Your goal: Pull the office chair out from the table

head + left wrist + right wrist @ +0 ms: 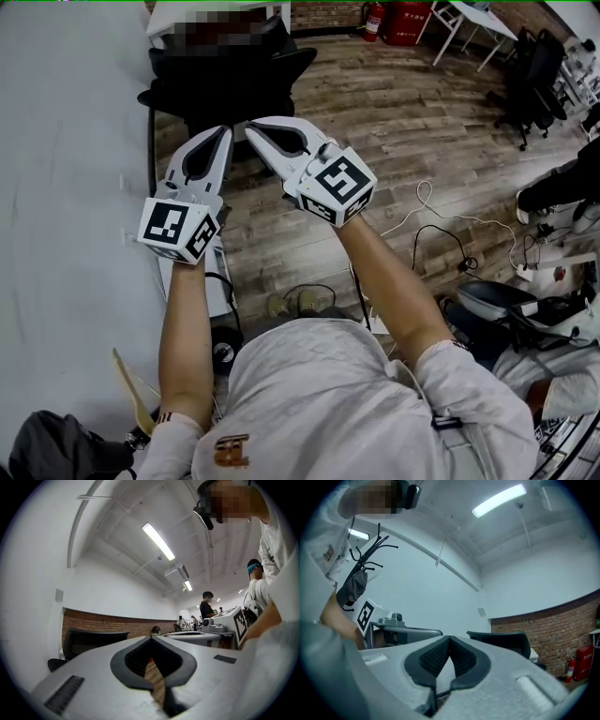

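black office chair; pale grey table; brown wood-plank floor; red extinguisher

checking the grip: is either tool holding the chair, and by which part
Nothing is held: the left tool and right tool are both shut and empty.

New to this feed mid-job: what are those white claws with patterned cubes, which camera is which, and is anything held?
No robot here: a person holds a two-jaw gripper in each hand, and the patterned cubes are part of them. The head view looks down from the person's head and shows the left gripper, the right gripper, and the black office chair ahead, beside the white table. The other two views ride on the grippers, looking along their jaws. Both are shut and empty; neither grips the chair.
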{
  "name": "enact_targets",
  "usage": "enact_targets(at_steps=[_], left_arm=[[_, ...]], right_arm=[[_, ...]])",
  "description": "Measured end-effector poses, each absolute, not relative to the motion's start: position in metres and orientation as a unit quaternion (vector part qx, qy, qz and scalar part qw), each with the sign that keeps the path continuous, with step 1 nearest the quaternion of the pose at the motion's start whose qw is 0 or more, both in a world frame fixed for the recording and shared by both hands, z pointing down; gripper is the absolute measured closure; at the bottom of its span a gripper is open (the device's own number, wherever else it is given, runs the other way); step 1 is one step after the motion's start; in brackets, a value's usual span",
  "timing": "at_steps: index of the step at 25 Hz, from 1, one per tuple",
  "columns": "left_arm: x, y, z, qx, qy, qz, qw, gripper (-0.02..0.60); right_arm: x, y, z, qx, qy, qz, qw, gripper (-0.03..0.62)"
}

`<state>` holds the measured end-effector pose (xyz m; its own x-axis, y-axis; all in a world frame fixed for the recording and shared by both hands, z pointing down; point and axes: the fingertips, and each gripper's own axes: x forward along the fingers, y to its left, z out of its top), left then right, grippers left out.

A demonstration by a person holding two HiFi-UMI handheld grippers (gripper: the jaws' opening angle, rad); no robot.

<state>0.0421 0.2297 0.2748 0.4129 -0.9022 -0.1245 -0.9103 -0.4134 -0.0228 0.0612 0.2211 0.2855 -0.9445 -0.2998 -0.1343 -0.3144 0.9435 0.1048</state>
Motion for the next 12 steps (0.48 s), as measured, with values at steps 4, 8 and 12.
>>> enact_targets(at_steps=[4,8,12], left_arm=[[0.0431,0.2338,0.2756,-0.845,0.53,0.045,0.055,0.581],[0.0433,0.236,0.2771,-0.846,0.528,0.048,0.055,0.581],[0.0457,0.2369,0.2803,-0.847,0.528,0.049,0.047,0.581]], right_arm=[[0.0594,0.2253,0.2866,-0.158,0.984,0.061,0.056,0.592],[0.0624,0.2253,0.2878,-0.163,0.983,0.05,0.06,0.594],[0.0667,0.2245,0.2909,-0.166,0.983,0.047,0.059,0.594]])
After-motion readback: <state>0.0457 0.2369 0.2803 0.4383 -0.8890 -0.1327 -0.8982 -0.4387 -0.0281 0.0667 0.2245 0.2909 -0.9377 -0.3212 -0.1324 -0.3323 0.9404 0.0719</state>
